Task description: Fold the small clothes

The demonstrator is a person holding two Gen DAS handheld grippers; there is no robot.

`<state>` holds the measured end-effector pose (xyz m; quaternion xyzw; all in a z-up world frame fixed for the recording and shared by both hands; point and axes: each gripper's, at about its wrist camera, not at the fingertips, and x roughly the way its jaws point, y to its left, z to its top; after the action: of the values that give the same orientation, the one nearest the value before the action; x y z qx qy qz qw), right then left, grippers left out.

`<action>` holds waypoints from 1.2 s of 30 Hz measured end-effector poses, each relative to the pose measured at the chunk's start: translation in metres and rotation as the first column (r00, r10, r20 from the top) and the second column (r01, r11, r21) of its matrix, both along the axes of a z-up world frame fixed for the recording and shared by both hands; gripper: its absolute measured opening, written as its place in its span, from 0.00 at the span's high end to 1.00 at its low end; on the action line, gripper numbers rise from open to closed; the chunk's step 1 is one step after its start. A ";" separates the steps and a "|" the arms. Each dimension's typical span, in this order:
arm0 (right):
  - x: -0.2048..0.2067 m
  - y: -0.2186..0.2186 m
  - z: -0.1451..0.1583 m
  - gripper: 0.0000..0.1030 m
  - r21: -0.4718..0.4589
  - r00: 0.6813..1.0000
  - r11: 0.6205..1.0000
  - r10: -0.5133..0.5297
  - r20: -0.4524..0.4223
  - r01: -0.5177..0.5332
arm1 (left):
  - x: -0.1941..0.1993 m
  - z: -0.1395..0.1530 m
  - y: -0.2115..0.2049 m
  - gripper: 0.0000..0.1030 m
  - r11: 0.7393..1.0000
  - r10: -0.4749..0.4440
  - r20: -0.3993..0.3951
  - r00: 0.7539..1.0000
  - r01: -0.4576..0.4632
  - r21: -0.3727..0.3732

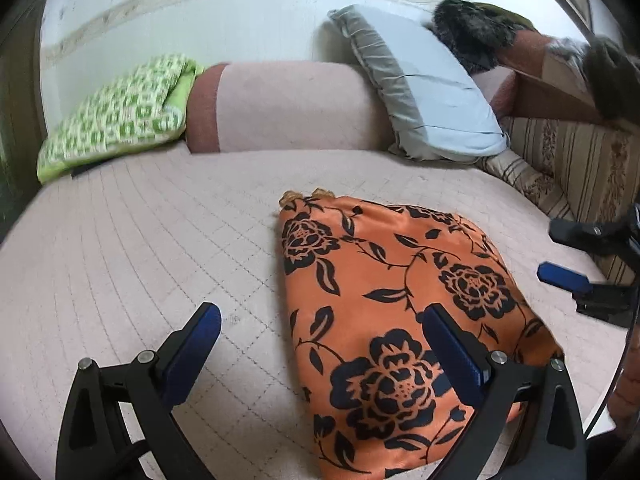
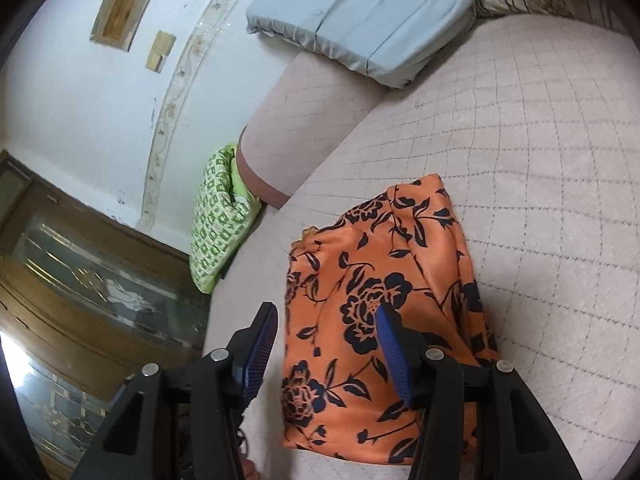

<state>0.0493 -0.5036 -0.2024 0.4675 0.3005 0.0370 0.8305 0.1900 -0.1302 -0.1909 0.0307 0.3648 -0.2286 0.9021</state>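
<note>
Both claws hang released over the orange floral garment [image 1: 400, 320]: left claw [image 1: 320, 344] at its left edge, right claw [image 2: 326, 344] likewise, long axis running away.

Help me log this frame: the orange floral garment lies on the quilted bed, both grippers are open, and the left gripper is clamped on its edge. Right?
Not quite. In the left wrist view the left gripper grips nothing: its jaws stand apart above the orange floral garment. The rest holds: it lies on the quilted bed, right gripper open too.
</note>
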 end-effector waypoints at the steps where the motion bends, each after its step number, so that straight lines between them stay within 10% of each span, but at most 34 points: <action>1: 0.000 -0.001 0.000 0.47 0.000 1.000 1.000 -0.002 0.002 0.002 | 0.005 0.000 0.004 0.02 1.000 0.009 -0.021 1.000 -0.009 -0.025; 15: -0.008 -0.014 -0.004 0.45 -0.041 0.999 0.999 -0.022 -0.036 0.021 | 0.022 -0.014 0.013 0.02 0.999 0.021 -0.146 0.989 -0.027 -0.035; 36: 0.002 -0.019 -0.023 0.44 -0.047 0.989 0.998 0.030 -0.148 -0.038 | 0.013 -0.010 0.007 0.02 0.995 -0.065 -0.084 0.994 0.071 0.071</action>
<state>0.0512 -0.5224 -0.2257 0.4429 0.3696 0.0090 0.8168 0.2033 -0.1236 -0.2006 0.0671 0.4081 -0.2469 0.8763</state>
